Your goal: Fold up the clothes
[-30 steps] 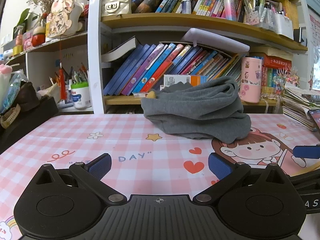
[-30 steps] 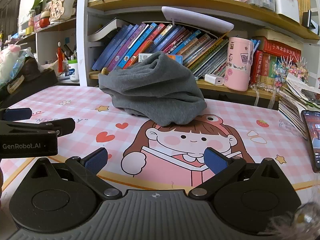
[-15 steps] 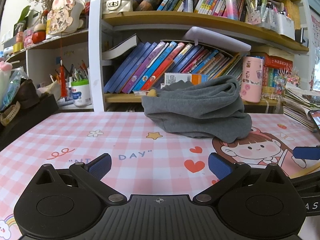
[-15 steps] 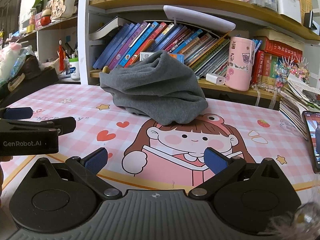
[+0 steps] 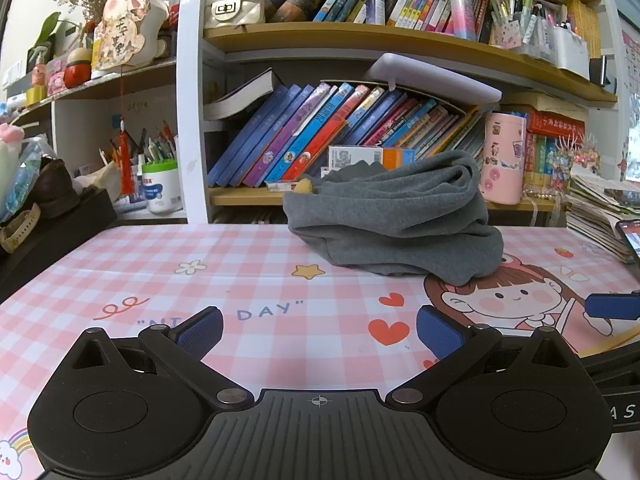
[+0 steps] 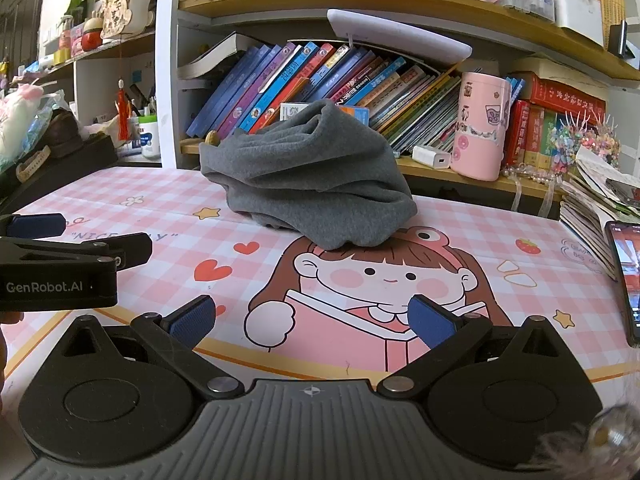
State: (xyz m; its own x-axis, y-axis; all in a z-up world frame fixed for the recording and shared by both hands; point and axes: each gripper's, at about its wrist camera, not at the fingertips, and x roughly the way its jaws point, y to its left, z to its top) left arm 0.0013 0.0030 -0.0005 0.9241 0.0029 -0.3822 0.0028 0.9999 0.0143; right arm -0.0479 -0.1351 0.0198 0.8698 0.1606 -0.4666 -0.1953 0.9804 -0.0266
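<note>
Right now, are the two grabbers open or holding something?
Left gripper: open, holding nothing.
Right gripper: open, holding nothing.

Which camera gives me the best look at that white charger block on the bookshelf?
The right wrist view. The white charger block lies in plain sight on the lower shelf, between the gray garment and the pink cup. In the left wrist view it does not show; the garment seems to cover that spot.

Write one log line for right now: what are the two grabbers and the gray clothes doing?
left gripper: open, empty | right gripper: open, empty | gray garment: crumpled heap on pink mat, untouched
</note>
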